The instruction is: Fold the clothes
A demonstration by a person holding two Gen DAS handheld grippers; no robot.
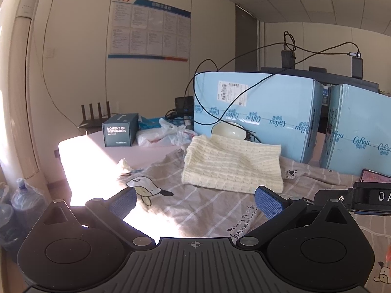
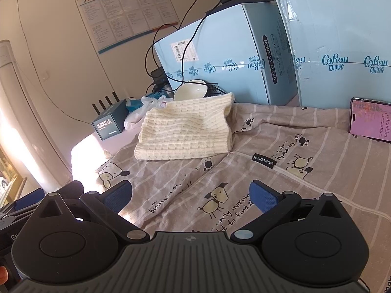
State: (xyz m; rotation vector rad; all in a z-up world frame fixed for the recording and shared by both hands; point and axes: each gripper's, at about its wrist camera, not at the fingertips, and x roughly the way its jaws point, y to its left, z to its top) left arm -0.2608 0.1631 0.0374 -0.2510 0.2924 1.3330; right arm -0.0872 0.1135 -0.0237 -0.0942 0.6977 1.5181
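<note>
Left wrist view puts your left gripper at the bottom of the frame, its blue-padded fingers spread wide with nothing between them, poised above the grey cartoon-dog bedsheet. At the right edge, part of your right gripper shows beside it. In its own view your right gripper is just as wide apart and holds nothing, with the sheet's black HBADA label beyond its fingers.

Past both tools, in the middle of the frame, the folded cream knit sweater lies flat on the sheet, well apart from either gripper. Its far edge nearly touches a white bowl tipped on its side. Behind the bowl, two light-blue Cobau cartons wall off the upper right, with black cables draped over them. A phone with a lit pink screen leans at the right edge, near the cartons.

Left of the sweater sit a white plastic bag and a dark "Moment of Inspiration" box, with a black router behind. A notice board hangs on the far wall, upper centre.
</note>
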